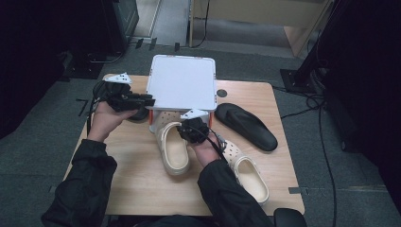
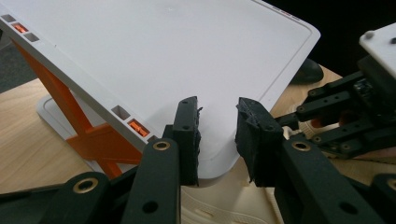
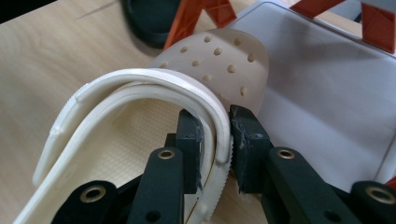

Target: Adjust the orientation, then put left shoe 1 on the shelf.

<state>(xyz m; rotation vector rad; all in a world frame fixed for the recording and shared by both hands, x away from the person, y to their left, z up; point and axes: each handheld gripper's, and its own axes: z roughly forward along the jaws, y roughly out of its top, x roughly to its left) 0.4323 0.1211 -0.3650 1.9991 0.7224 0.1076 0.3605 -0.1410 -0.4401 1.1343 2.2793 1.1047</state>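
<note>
A cream clog lies on the wooden table with its toe under a white two-level rack on orange legs. My right gripper is shut on it; in the right gripper view the pads pinch the heel strap and side rim of the clog, whose holed toe rests on the rack's lower tray. My left gripper is at the rack's front left corner. In the left gripper view its jaws stand open over a corner of the top shelf, with nothing gripped.
A second cream clog lies at the front right, beside the person's right sleeve. One black sandal lies right of the rack, and another lies under the left gripper. The floor around the table is dark, with cables.
</note>
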